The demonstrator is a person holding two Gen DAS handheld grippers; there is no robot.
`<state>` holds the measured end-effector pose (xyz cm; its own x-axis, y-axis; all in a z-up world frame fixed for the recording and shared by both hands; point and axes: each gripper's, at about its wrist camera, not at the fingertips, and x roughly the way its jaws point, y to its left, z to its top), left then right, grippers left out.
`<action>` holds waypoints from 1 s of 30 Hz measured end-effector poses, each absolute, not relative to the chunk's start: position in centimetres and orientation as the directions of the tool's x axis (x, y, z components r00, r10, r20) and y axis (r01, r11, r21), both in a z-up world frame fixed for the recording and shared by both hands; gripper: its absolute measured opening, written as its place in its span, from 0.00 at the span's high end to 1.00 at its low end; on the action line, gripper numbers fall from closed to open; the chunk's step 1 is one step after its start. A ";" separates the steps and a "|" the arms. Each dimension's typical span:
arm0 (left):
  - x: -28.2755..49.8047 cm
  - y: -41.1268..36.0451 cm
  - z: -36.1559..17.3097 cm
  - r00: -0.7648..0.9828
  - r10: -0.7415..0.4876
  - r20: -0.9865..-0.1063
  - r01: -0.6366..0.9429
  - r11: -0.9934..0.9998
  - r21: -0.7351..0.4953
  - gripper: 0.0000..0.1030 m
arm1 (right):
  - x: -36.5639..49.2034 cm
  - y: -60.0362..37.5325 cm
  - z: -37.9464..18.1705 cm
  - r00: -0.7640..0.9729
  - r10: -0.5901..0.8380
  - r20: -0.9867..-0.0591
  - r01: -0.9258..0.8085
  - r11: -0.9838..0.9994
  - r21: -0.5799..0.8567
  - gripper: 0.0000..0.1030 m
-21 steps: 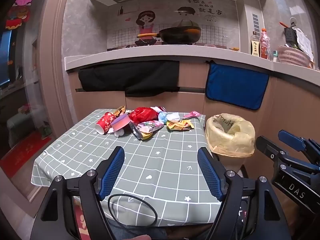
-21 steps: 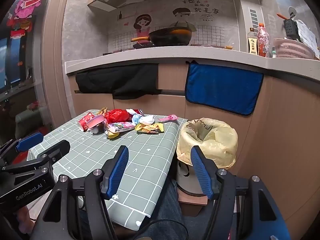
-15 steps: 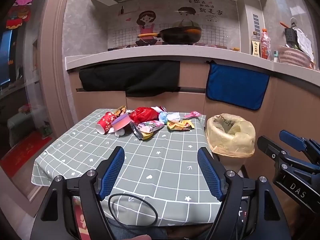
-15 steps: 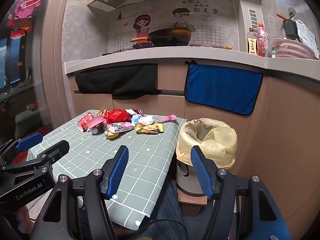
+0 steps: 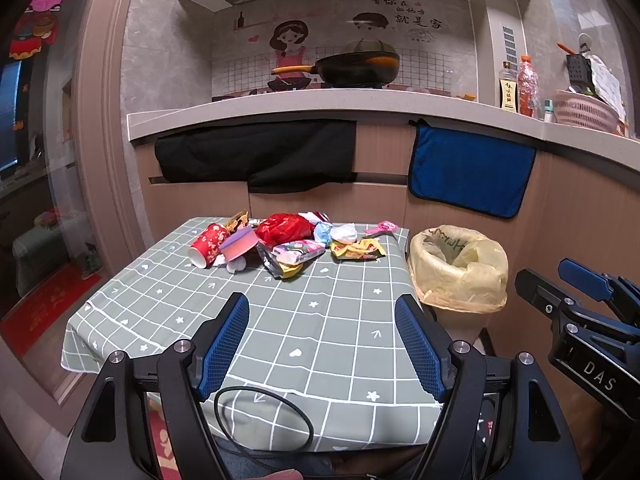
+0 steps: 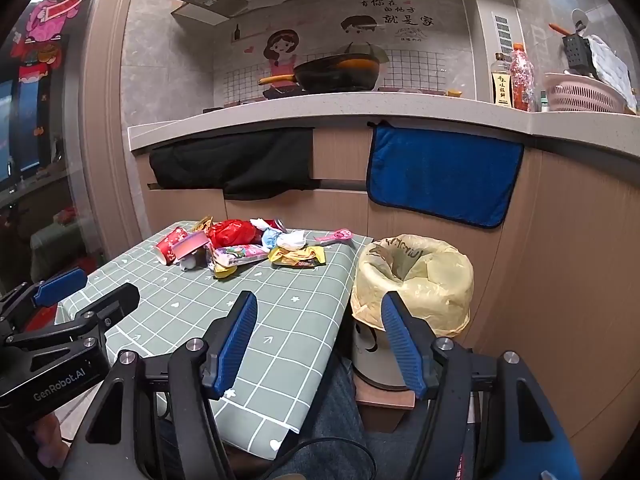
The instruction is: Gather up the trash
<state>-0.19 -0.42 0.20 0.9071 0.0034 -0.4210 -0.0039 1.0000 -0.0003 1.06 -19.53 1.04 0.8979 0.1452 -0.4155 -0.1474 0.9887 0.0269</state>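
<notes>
Left gripper (image 5: 322, 344) fingers spread wide, nothing btwn them. Trash pile sits well ahead of the fingers at the tabletop's (image 5: 320, 320) far edge: red paper cup (image 5: 208, 243), red bag (image 5: 282, 227), wrappers (image 5: 292, 255). Right gripper (image 6: 316, 340) fingers also apart, empty; lined bin (image 6: 416, 276) just beyond its right finger. Risk: light, crinkly wrappers may slip from a shallow pinch, or the lying cup may roll if nudged.

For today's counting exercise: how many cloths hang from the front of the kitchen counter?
2. A black cloth hangs on the left, and a blue cloth on the right, above the lined bin. None seems hidden.
</notes>
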 end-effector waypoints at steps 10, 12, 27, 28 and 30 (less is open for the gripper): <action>-0.1 -0.7 0.1 0.905 -0.004 -0.426 0.004 1.000 0.000 0.27 | 1.2 -19.9 0.9 0.897 0.146 -0.418 -0.145 0.989 0.033 0.40; -0.1 -0.7 0.0 0.905 -0.005 -0.426 0.005 1.000 0.000 0.27 | 1.2 -19.8 0.9 0.896 0.146 -0.419 -0.145 0.989 0.034 0.40; -0.1 -0.7 0.0 0.904 -0.004 -0.427 0.004 1.000 -0.001 0.27 | 1.3 -20.0 0.6 0.893 0.151 -0.425 -0.150 0.988 0.037 0.40; -0.1 -0.7 0.0 0.904 -0.004 -0.427 0.004 1.000 -0.001 0.27 | 1.4 -19.9 0.6 0.892 0.152 -0.426 -0.151 0.988 0.037 0.40; -0.1 -0.7 0.0 0.904 -0.005 -0.427 0.004 1.000 -0.001 0.27 | 1.4 -19.9 0.7 0.892 0.150 -0.426 -0.149 0.988 0.035 0.40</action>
<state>-0.10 -0.75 -0.04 0.9041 -0.0046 -0.4273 0.0045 1.0000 -0.0013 1.41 -19.85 0.67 0.8923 0.1499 -0.4258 -0.1492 0.9882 0.0351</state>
